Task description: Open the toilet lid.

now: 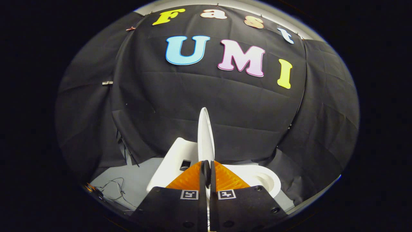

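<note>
The gripper (207,170) is closed tight on the toilet lid (206,135), with one finger on each side of its thin edge. That pinch lets it swing the lid up. The lid stands straight up ahead of the fingers, white, smooth and hard. Just beyond the fingers sits the round, shiny toilet bowl (264,180).

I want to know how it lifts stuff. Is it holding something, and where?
Yes. The gripper jaws are closed on the thin edge of the white toilet lid, which stands raised, edge-on between them.
</note>
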Motion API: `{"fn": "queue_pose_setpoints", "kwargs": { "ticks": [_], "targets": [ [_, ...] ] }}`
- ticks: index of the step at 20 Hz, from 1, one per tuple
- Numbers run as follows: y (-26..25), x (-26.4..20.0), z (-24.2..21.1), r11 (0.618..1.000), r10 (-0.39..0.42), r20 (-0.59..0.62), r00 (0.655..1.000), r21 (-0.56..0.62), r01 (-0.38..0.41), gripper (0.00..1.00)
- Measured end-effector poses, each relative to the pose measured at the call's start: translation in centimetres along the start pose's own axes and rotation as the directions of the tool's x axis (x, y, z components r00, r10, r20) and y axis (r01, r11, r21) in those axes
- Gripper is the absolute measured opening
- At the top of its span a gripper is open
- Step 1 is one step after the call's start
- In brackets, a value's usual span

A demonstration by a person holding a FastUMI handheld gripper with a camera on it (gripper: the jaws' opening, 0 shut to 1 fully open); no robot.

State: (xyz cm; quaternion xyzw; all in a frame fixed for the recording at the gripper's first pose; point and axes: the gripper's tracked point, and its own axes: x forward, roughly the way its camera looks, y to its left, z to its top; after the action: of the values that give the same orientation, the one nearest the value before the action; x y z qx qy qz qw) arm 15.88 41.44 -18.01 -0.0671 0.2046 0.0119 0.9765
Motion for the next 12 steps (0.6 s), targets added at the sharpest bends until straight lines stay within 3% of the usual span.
{"fn": "queue_pose_setpoints", "kwargs": {
  "ticks": [3, 7, 9, 12],
  "targets": [
    [-0.5, -0.1, 0.1, 0.998, -0.031, 0.022, 0.999, -0.058, 0.032, 0.07],
    [-1.9, -0.5, -0.1, 0.999, -0.039, 0.038, 0.999, -0.033, 0.04, 0.13],
    [-2.4, -0.8, 0.6, 0.999, -0.038, 0.069, 0.997, -0.005, 0.039, 0.38],
    [-1.6, -1.0, 0.7, 0.999, 0.023, 0.074, 0.997, 0.031, -0.025, 0.76]
  ]
}}
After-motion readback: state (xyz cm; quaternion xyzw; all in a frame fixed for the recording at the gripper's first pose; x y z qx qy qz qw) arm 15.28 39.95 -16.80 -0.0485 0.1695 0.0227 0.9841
